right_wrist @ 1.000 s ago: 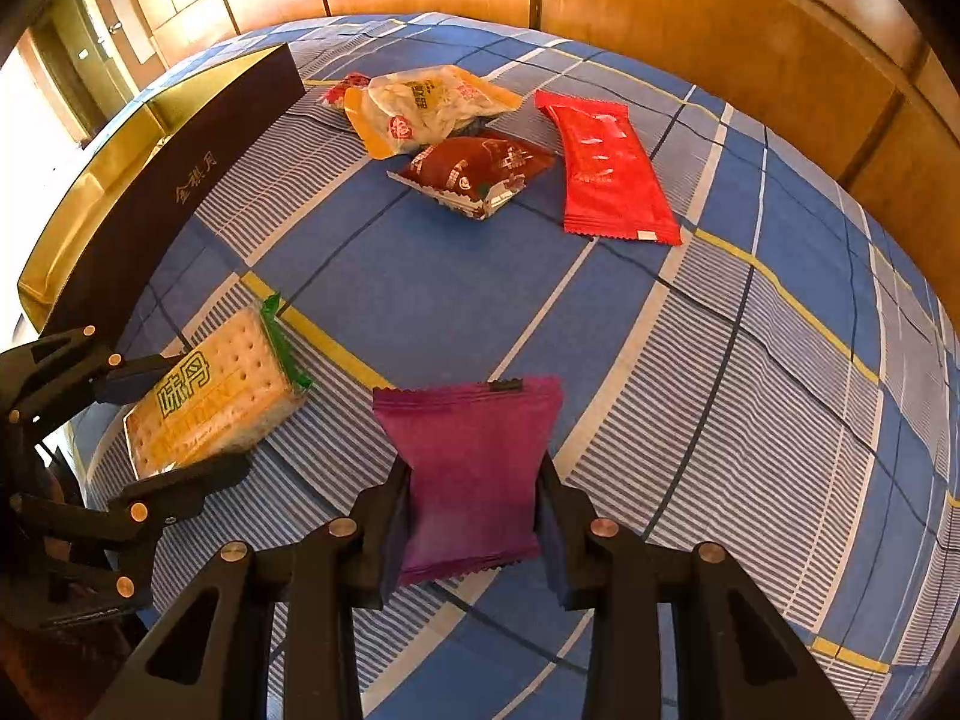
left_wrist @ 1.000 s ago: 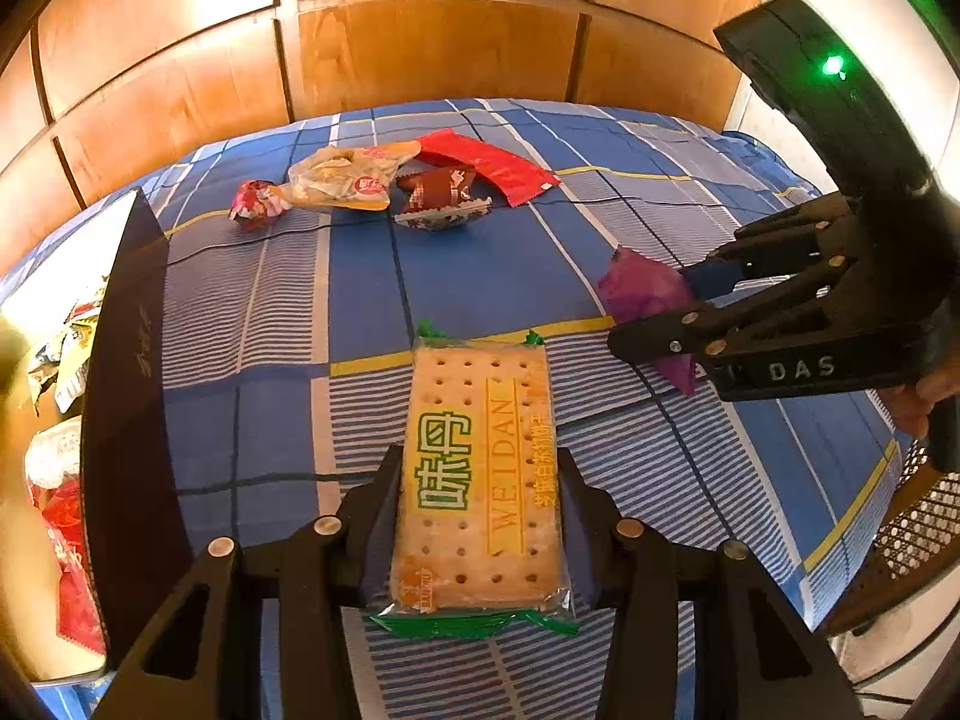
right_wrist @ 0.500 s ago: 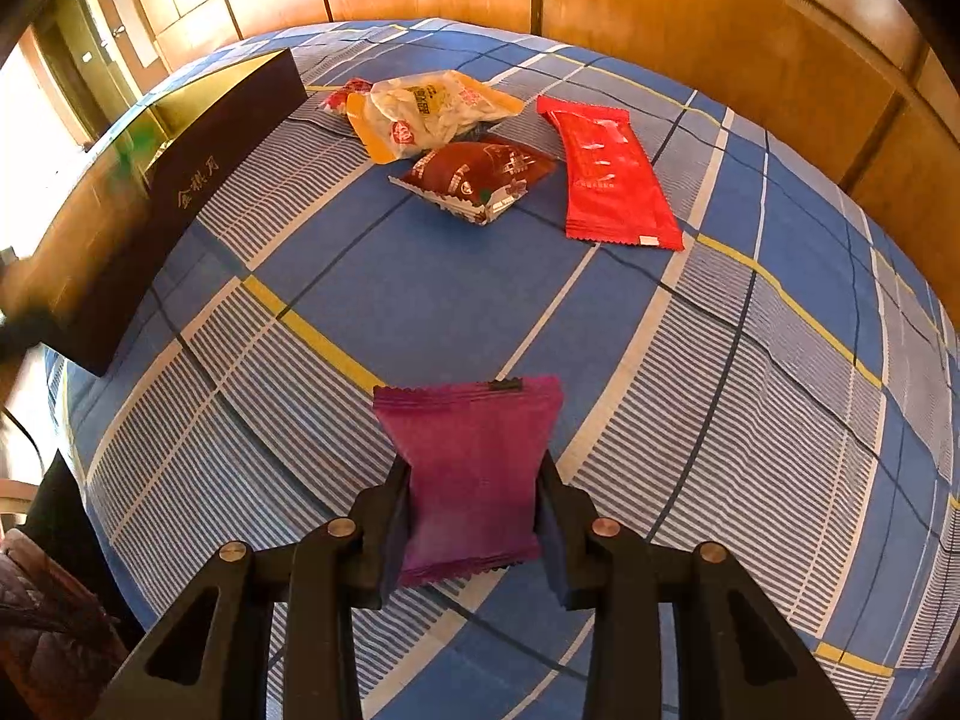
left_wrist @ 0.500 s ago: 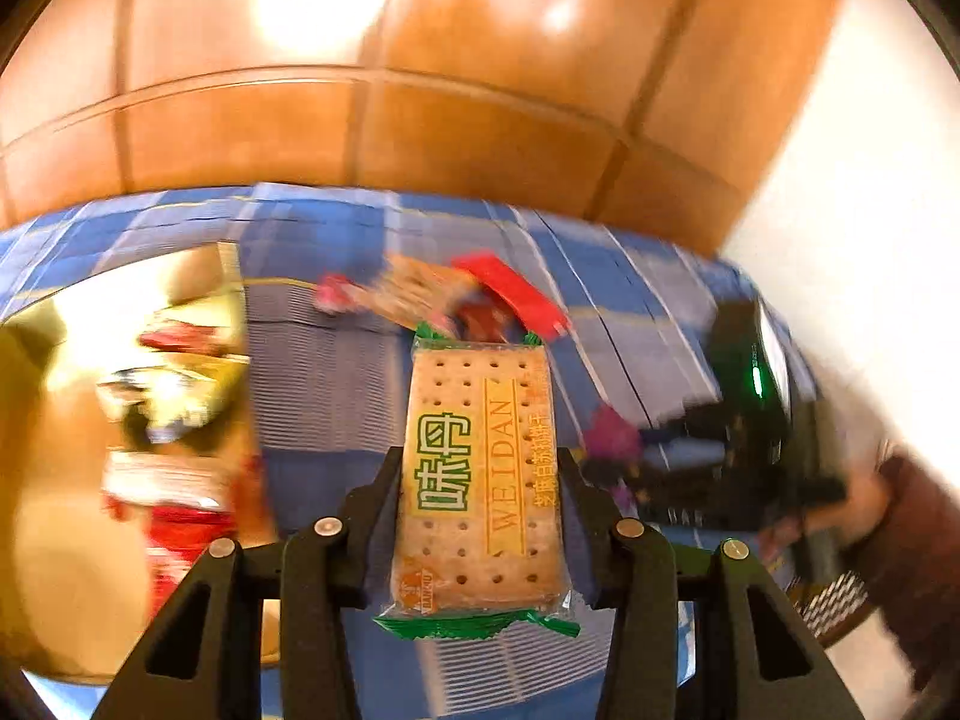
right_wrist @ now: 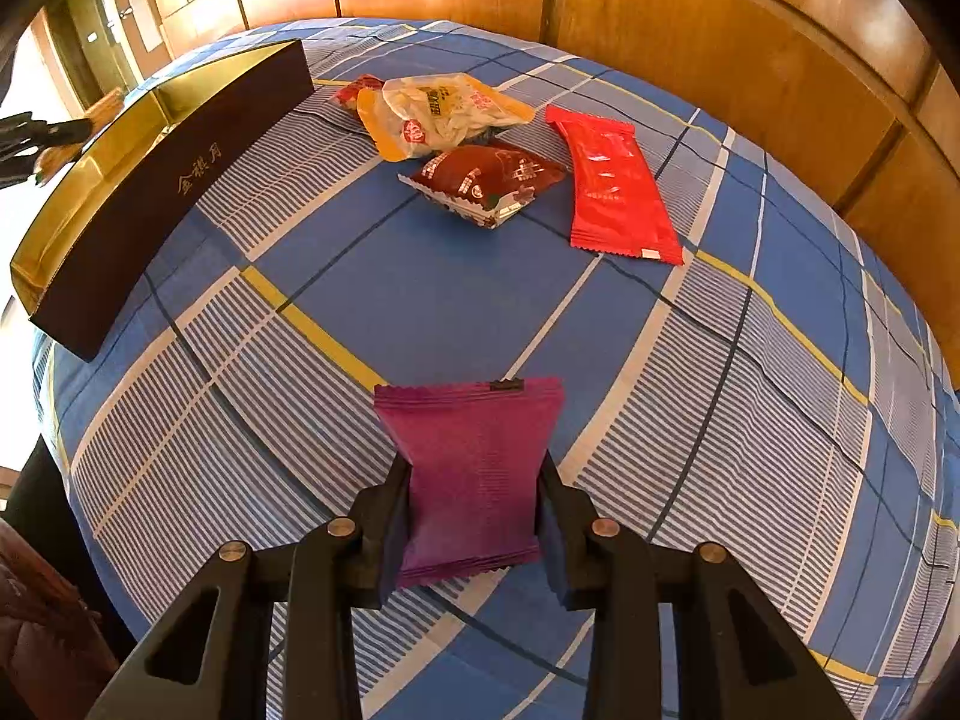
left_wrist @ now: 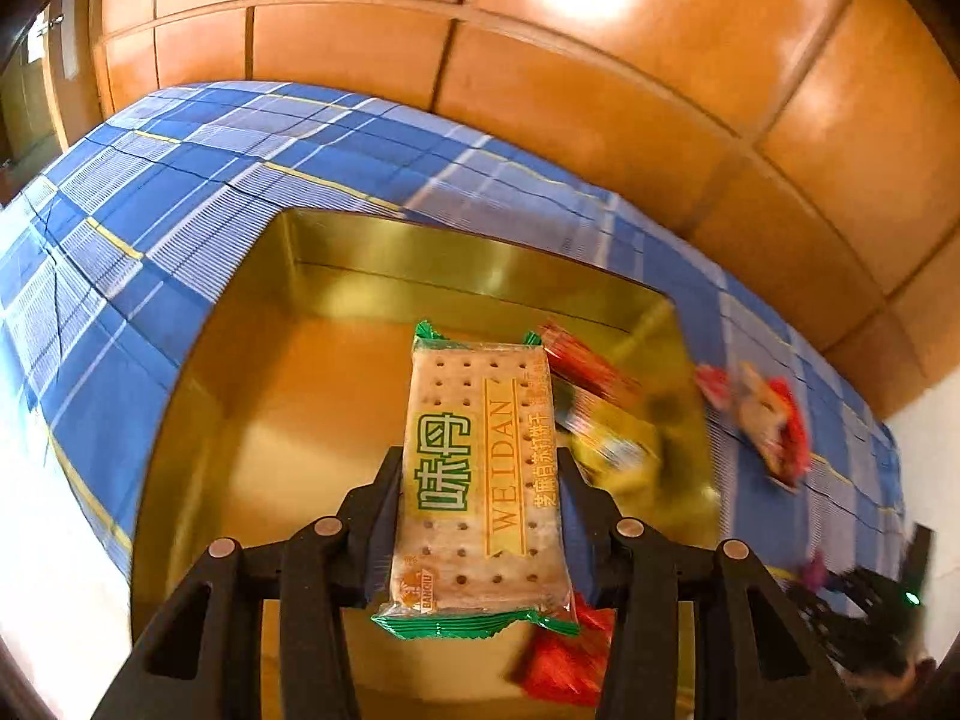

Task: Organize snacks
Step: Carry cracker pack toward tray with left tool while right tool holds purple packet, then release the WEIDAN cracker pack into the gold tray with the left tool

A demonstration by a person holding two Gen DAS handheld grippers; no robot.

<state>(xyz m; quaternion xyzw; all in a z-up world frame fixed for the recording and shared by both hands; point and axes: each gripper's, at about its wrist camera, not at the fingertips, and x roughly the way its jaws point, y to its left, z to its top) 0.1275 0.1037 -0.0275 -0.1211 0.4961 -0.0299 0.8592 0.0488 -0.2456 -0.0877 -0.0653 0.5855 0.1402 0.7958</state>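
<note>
My left gripper (left_wrist: 480,486) is shut on a cracker packet (left_wrist: 477,480) with green ends and holds it above the gold-lined box (left_wrist: 420,264). Several snack packets (left_wrist: 600,414) lie in the box's right part. My right gripper (right_wrist: 474,498) is shut on a purple packet (right_wrist: 474,468) just above the blue checked cloth (right_wrist: 420,288). The box (right_wrist: 150,192), dark outside, stands at the left in the right wrist view. The left gripper (right_wrist: 36,138) shows at that view's left edge.
On the cloth lie a red flat packet (right_wrist: 612,180), a dark red packet (right_wrist: 486,177), a yellow-white packet (right_wrist: 444,111) and a small red one (right_wrist: 354,90). Wood panelling (right_wrist: 720,30) backs the table. The right gripper (left_wrist: 864,600) shows blurred at the lower right.
My left gripper lifted the cracker packet off the cloth and swung left over the box. My right gripper stayed in place with the purple packet.
</note>
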